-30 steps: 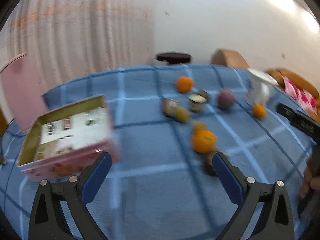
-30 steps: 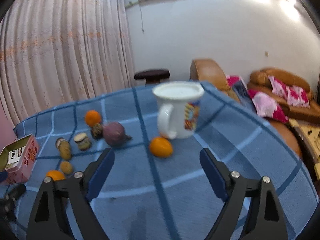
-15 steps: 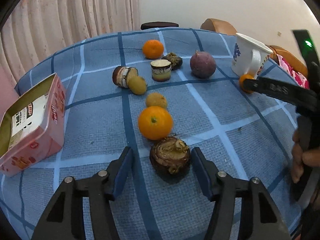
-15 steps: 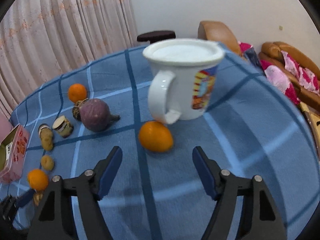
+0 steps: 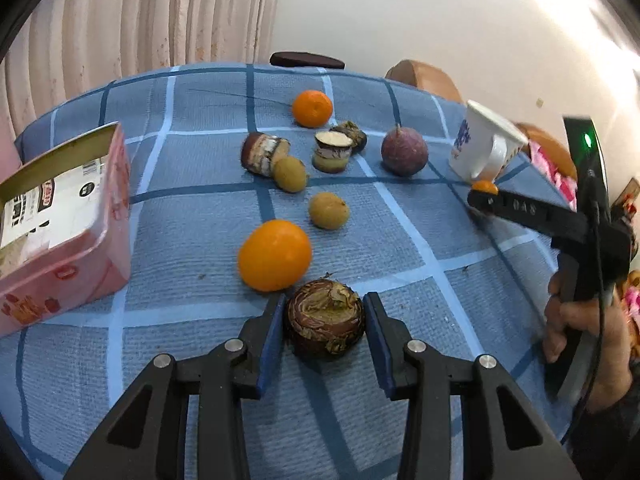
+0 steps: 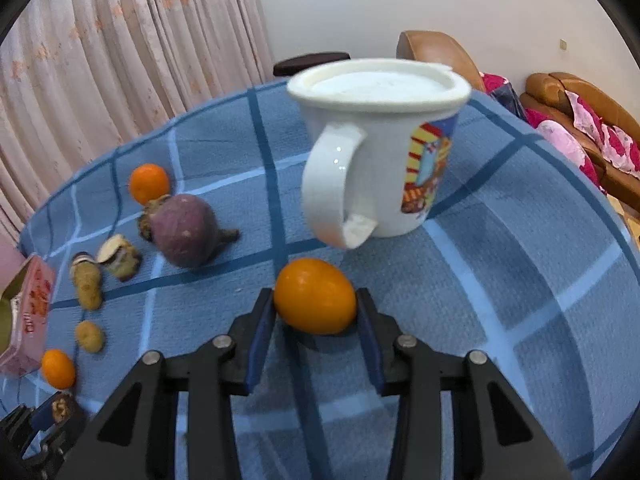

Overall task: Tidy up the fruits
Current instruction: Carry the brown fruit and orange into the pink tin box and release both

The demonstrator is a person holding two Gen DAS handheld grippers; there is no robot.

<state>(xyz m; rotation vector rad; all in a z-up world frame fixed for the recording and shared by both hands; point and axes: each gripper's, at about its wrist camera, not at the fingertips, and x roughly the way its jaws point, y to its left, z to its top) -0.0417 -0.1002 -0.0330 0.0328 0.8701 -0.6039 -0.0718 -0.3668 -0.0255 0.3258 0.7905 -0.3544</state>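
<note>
In the left wrist view my left gripper (image 5: 325,336) is shut on a brown mangosteen (image 5: 325,322) that rests on the blue checked tablecloth (image 5: 200,160). An orange (image 5: 275,255) lies just beyond it, then two small yellow-brown fruits (image 5: 329,211), cut fruit pieces (image 5: 332,151), a purple fruit (image 5: 404,151) and a tangerine (image 5: 312,108). In the right wrist view my right gripper (image 6: 316,312) is shut on a small orange (image 6: 315,295) on the cloth, right in front of a white mug (image 6: 380,152).
An open pink tin box (image 5: 60,216) stands at the left of the table. The white mug (image 5: 486,146) is at the right, with the right gripper's body (image 5: 560,216) in front of it. A sofa (image 6: 580,120) lies beyond the table's right edge.
Both grippers moved forward and down and closed: the left around the mangosteen, the right around the small orange by the mug.
</note>
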